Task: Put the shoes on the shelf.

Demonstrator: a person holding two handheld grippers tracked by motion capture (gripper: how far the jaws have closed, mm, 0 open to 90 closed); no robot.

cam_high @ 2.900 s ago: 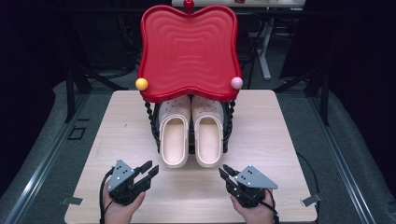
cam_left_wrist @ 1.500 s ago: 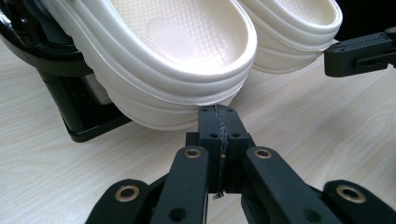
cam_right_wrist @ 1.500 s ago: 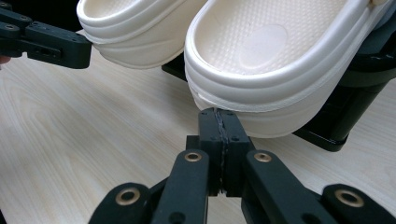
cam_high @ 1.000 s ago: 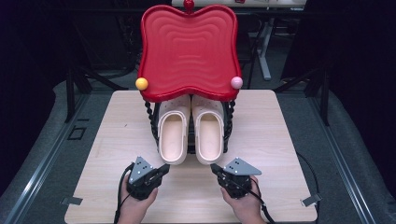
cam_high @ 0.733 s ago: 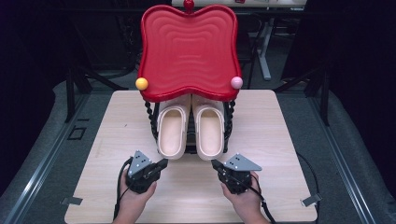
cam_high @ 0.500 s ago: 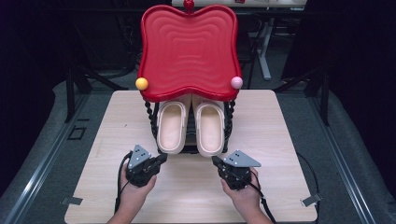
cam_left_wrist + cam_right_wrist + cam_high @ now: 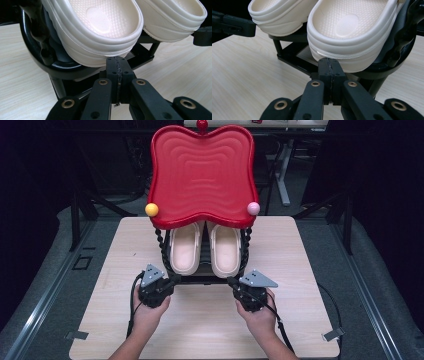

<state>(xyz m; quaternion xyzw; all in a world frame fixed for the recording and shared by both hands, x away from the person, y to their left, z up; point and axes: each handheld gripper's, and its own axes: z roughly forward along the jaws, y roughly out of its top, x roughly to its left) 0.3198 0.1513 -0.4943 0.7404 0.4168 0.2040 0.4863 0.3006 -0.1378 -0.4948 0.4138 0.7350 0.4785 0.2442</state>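
Left gripper [image 7: 169,281] and right gripper [image 7: 234,282]: jaws together, empty, tips just near of the black rack [image 7: 200,279] holding two cream clogs [image 7: 186,251].

Since the first earlier picture I have brought both hands up the table from its near edge toward the black rack [image 7: 210,279]. My left gripper [image 7: 172,281] has come forward and inward, and its closed tip now sits at the rack's front left corner, just under the heel of the left clog [image 7: 186,249]. My right gripper [image 7: 233,282] has done the same on the other side, closing in below the heel of the right clog [image 7: 225,250]. The two clogs have slid back, deeper under the red tray [image 7: 202,170].
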